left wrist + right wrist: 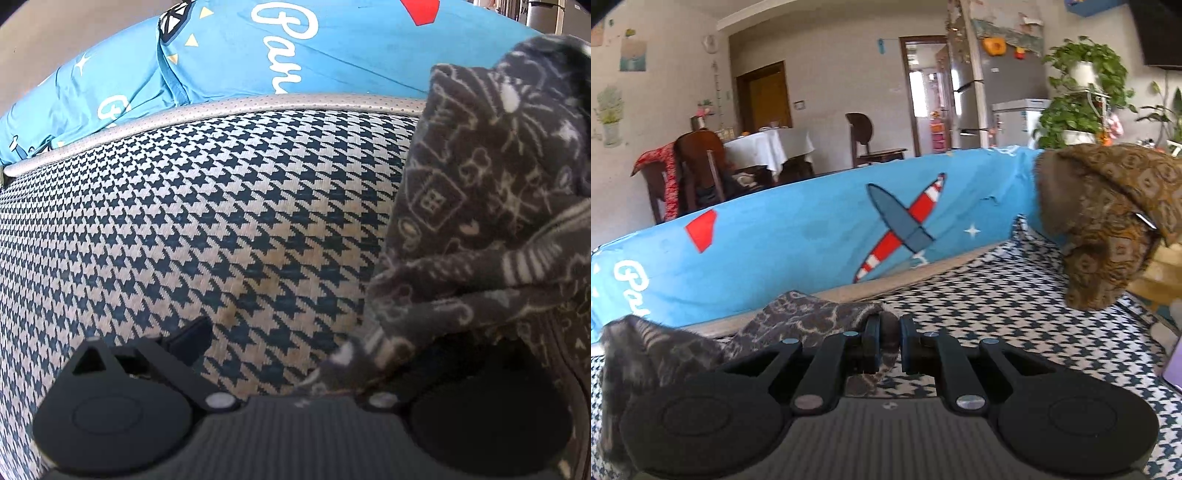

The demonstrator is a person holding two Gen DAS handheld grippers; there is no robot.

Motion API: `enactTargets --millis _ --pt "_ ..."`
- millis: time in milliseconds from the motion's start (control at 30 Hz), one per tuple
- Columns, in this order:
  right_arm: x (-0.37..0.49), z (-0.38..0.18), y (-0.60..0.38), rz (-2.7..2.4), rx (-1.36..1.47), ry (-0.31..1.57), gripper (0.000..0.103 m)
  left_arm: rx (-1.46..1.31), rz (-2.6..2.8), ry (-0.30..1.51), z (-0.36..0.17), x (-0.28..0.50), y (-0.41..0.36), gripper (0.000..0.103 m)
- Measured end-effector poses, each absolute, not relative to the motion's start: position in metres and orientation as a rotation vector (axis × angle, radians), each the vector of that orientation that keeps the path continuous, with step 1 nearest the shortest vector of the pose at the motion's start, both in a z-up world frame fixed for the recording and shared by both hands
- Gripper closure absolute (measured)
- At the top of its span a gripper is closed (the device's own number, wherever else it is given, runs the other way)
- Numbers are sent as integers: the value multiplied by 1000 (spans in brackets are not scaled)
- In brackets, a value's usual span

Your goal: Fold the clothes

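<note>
A dark grey garment with a pale doodle print (480,192) hangs in folds over the right half of the left wrist view, above a houndstooth-covered surface (221,221). My left gripper (299,341) has its jaws spread wide. Its left finger (194,338) is bare, and the right finger is hidden under the draped cloth. In the right wrist view my right gripper (887,343) is shut on a fold of the same garment (812,317), which trails off to the left and down.
A blue cover with an aeroplane print (812,240) runs along the far edge of the houndstooth surface (1015,295). A brown patterned cloth (1108,221) is bunched at the right. A purple object (1174,363) shows at the right edge. Dining table, chairs, fridge and plants stand beyond.
</note>
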State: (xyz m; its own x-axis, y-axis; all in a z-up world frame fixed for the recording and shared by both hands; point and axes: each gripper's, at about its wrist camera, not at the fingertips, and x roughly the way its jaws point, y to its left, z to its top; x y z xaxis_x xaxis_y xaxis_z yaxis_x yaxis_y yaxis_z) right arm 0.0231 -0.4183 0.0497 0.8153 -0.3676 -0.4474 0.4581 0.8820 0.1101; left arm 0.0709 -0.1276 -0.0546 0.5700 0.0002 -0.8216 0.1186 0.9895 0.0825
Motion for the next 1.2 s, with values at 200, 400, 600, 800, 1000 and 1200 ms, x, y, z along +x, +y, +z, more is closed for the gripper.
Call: enactTargets --millis 200,400,600,800,1000,1200 --pt "17 49 -438 -523 255 448 93 137 -79 962 -49 63 -135 0" --pt "10 52 -448 -572 251 445 93 139 -83 963 -48 60 -137 0" --pt "-2 60 -464 -716 210 407 93 107 -81 982 -58 71 -120 0" --pt "-16 57 -497 -783 319 455 93 104 -80 983 -63 76 -107 0" --pt "-27 64 -504 -771 296 414 74 107 -77 979 -66 78 -101 0" --pt "-23 62 -506 -650 320 434 72 110 -77 980 -63 76 -110 0"
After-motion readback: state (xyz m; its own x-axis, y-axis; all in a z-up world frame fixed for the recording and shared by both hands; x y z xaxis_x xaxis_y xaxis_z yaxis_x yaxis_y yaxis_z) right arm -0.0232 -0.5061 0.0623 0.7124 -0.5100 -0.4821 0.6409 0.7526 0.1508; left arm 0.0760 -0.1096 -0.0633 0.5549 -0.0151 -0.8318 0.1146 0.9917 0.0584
